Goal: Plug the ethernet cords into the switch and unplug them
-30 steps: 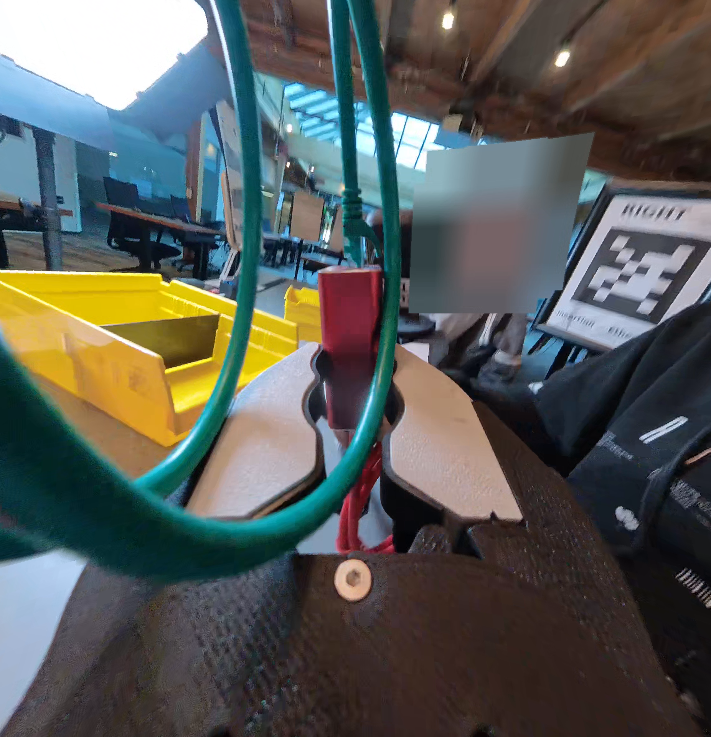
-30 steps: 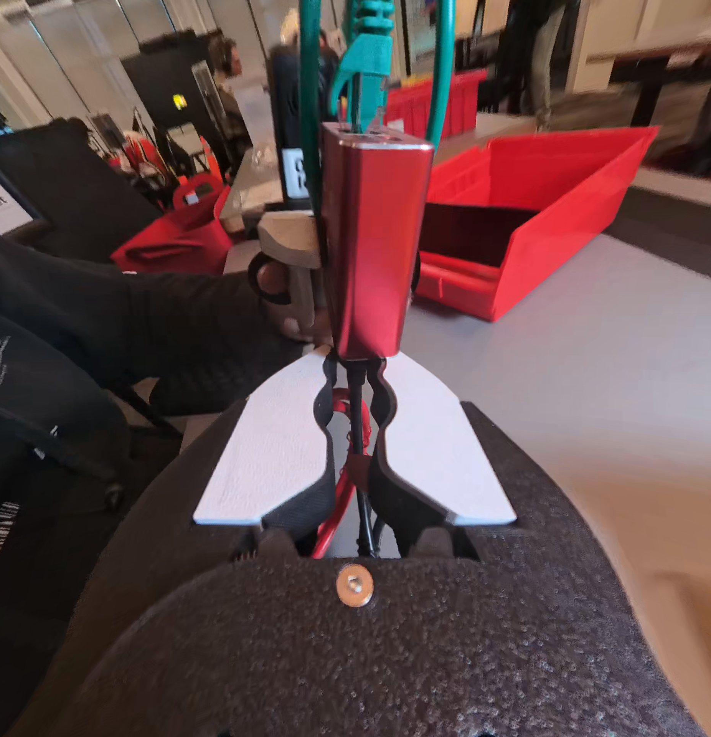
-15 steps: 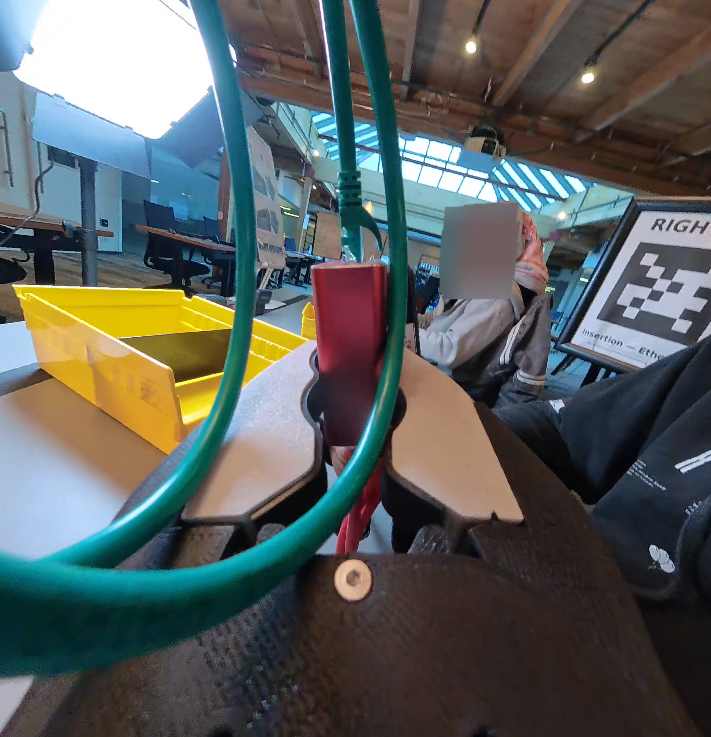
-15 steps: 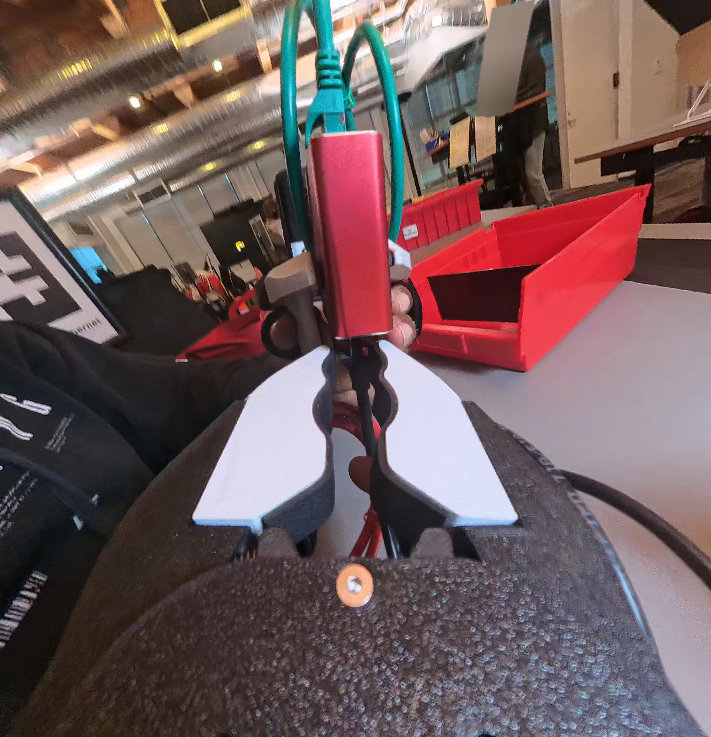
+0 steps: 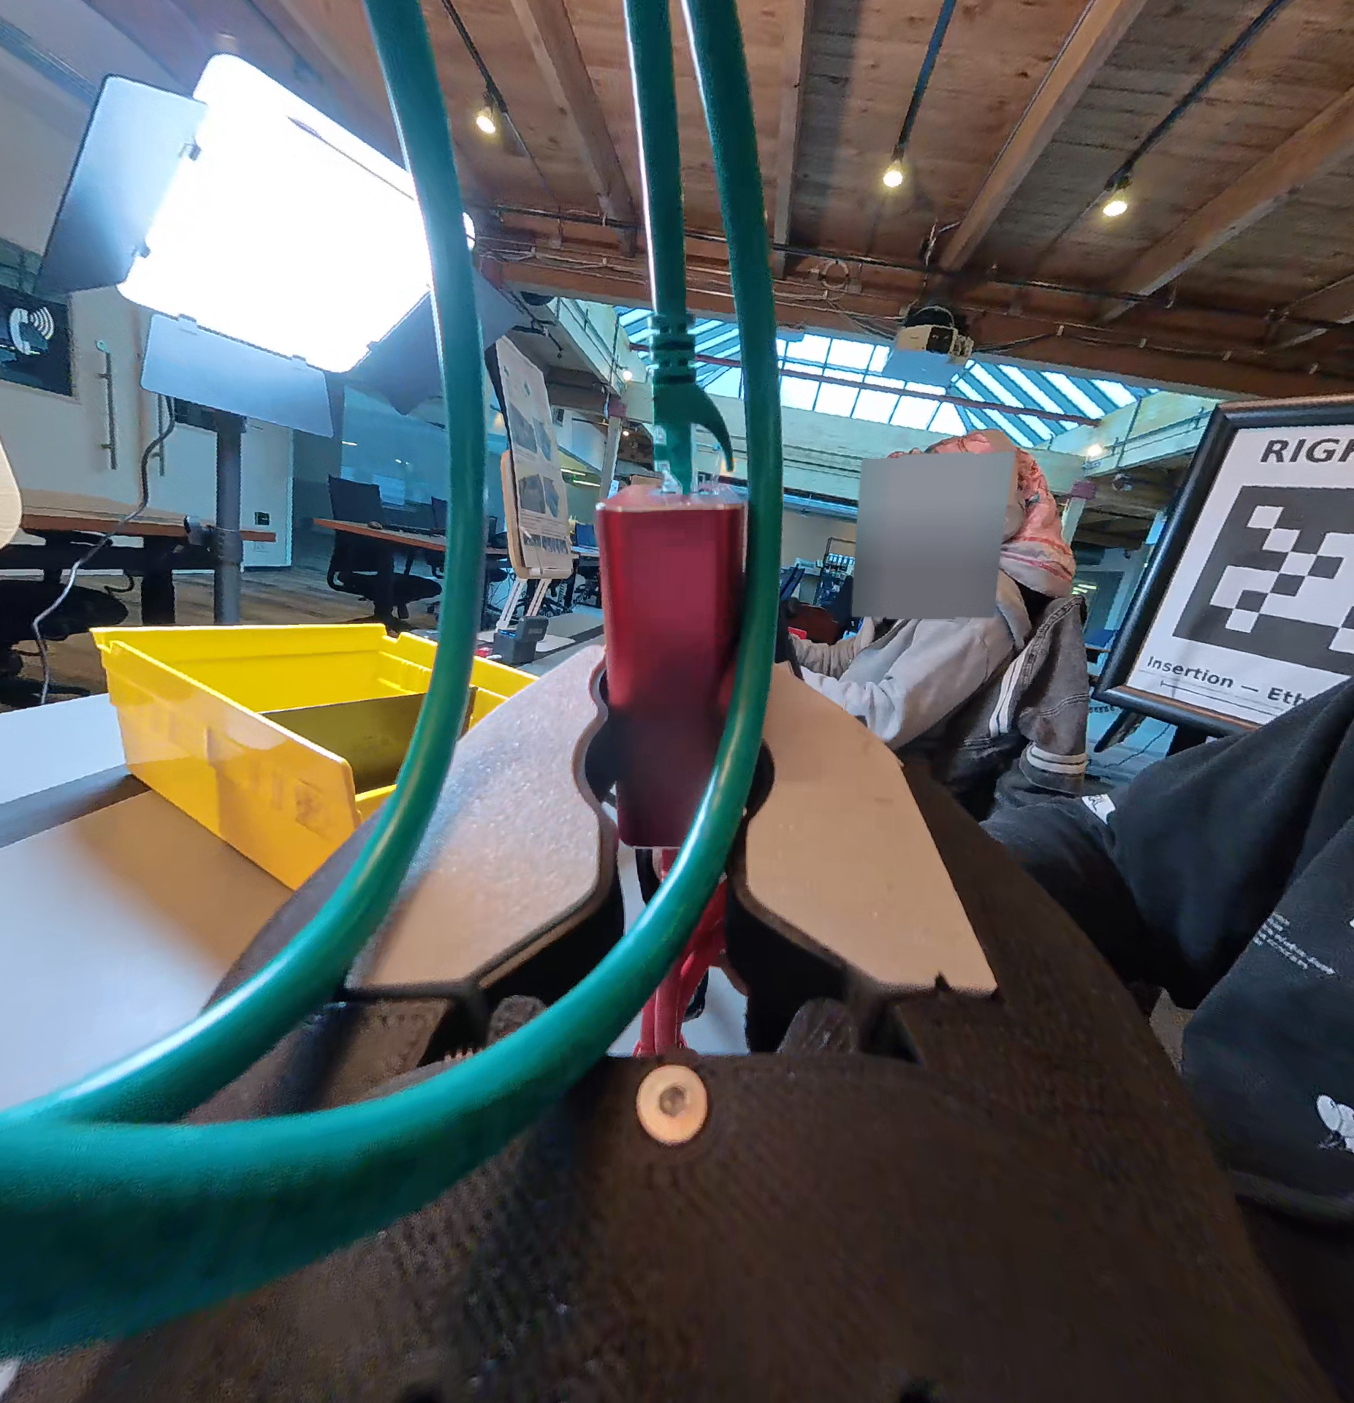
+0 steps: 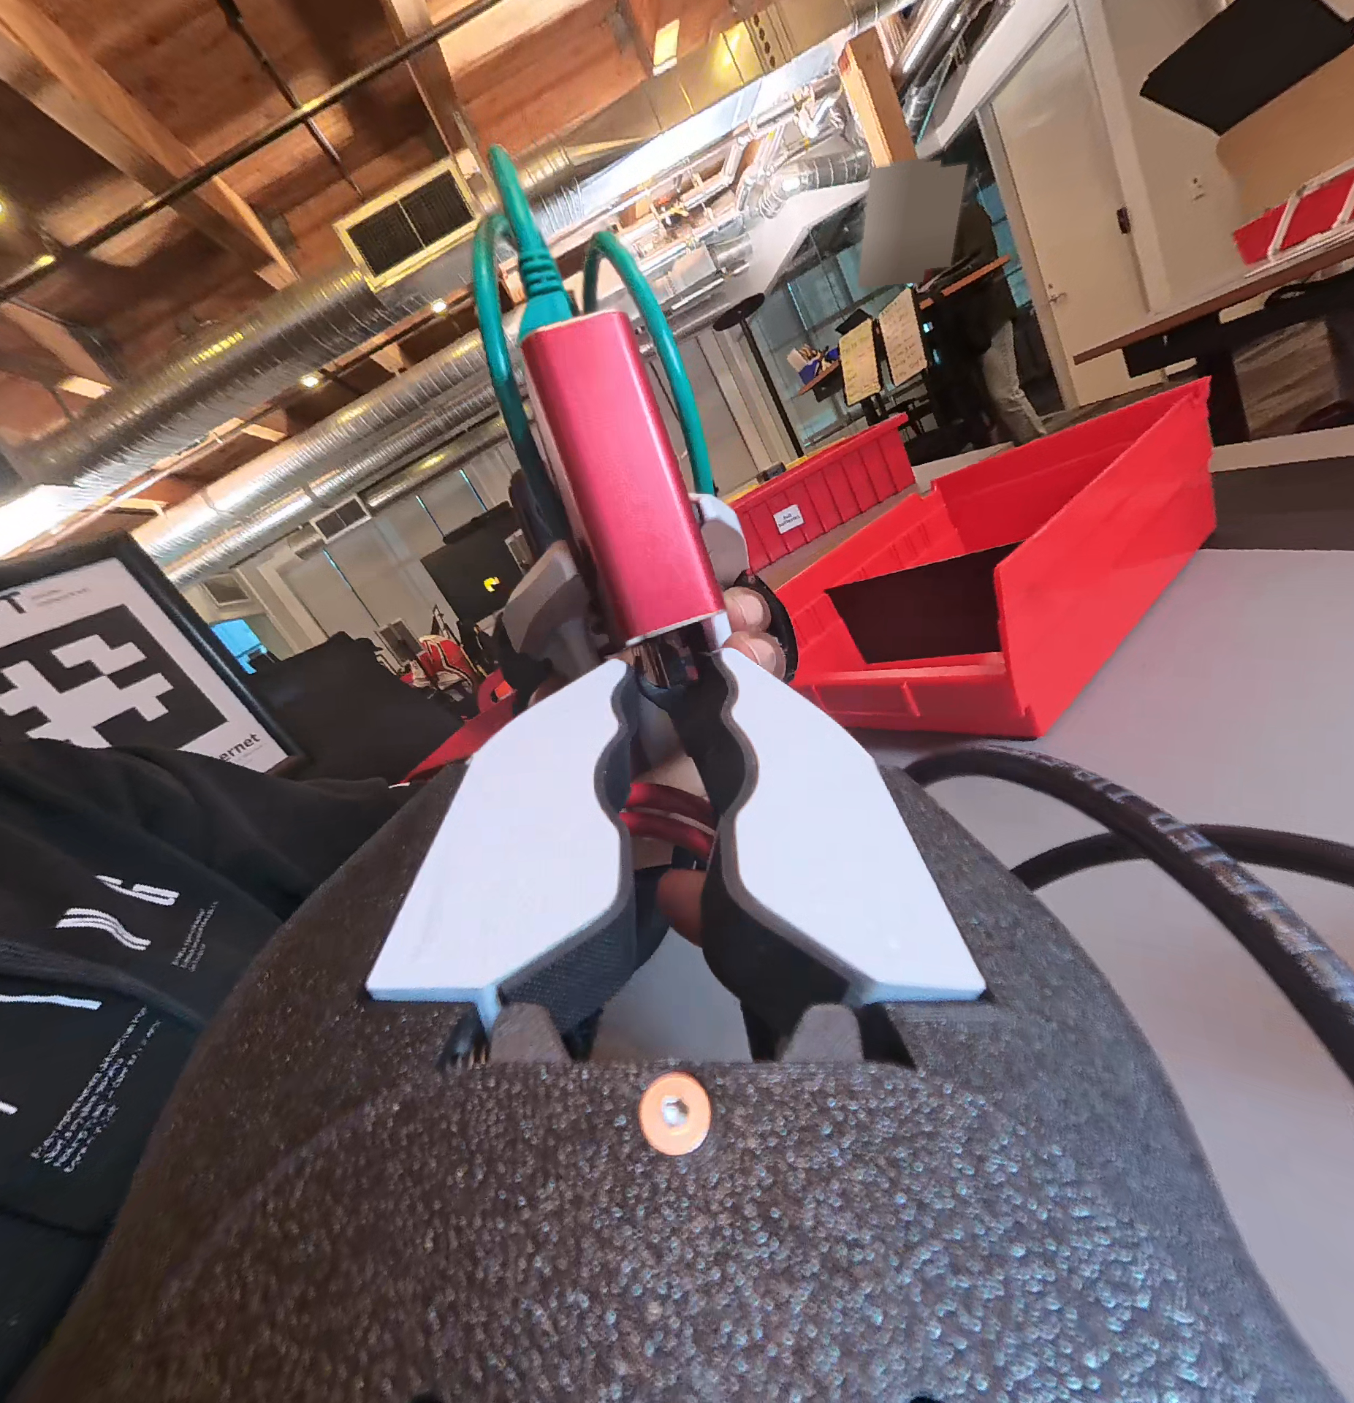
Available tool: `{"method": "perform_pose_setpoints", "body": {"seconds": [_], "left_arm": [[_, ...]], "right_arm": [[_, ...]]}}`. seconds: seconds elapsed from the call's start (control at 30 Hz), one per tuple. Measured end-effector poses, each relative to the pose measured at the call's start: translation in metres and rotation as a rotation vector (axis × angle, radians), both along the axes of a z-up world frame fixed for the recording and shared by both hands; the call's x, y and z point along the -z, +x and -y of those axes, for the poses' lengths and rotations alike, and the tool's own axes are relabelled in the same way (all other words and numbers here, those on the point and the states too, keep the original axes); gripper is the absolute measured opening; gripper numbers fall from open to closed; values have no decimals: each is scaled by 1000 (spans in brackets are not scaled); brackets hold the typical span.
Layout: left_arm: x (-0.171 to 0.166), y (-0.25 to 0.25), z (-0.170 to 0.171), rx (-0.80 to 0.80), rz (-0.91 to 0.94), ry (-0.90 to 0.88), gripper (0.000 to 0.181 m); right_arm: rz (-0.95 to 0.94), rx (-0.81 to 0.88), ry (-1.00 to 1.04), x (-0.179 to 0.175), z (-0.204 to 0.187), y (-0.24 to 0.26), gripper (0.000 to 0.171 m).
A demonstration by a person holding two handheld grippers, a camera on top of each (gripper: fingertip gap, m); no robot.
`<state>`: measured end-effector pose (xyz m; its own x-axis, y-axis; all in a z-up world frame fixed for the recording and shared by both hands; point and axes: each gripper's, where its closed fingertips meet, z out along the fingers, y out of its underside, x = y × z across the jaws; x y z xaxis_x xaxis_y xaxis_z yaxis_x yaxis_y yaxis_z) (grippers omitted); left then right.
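Between the left hand-held gripper (image 5: pixel 677 767) fingers sits a red switch (image 5: pixel 670 653), upright, pinched approx. mid-body, green ethernet cord (image 5: pixel 677 395) plugged on top. Right hand-held gripper (image 6: pixel 673 687) is tilted up, pinching the switch's black lead. Framed signs w/ printed marker patterns flank; yellow bin (image 5: pixel 226 714) on table (image 5: pixel 89 911).
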<state>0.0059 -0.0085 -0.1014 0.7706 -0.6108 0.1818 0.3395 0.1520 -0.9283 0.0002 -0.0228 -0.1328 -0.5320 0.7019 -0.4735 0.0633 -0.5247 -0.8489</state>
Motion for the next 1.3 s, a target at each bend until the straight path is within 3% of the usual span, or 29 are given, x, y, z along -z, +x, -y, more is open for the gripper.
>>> {"method": "perform_pose_setpoints", "body": {"seconds": [0.5, 0.6, 0.67, 0.8, 0.93, 1.13, 1.2, 1.3], "left_arm": [[3, 2, -1, -21, -125, -36, 27], [-50, 0, 24, 34, -55, 132, 27], [-70, -13, 33, -43, -97, 171, 28], [-60, -62, 35, -141, -12, 87, 27], [-35, -90, 31, -184, 35, 15, 26], [-14, -96, 17, -155, 139, -42, 26], [-13, -93, 16, -156, 131, -40, 26], [-9, -87, 14, -155, 100, -47, 27]], "right_arm": [[175, 50, 88, 20, 3, -7, 15], [280, 26, 107, 56, 7, -10, 13], [211, 14, 208, 41, 12, -6, 14], [114, 12, 338, -1, 4, 3, 14], [131, 157, 439, -37, -44, 18, 14], [171, 465, 514, -78, -157, 12, 14], [238, 560, 533, -74, -196, 3, 14], [399, 628, 449, -36, -253, -7, 14]]}}
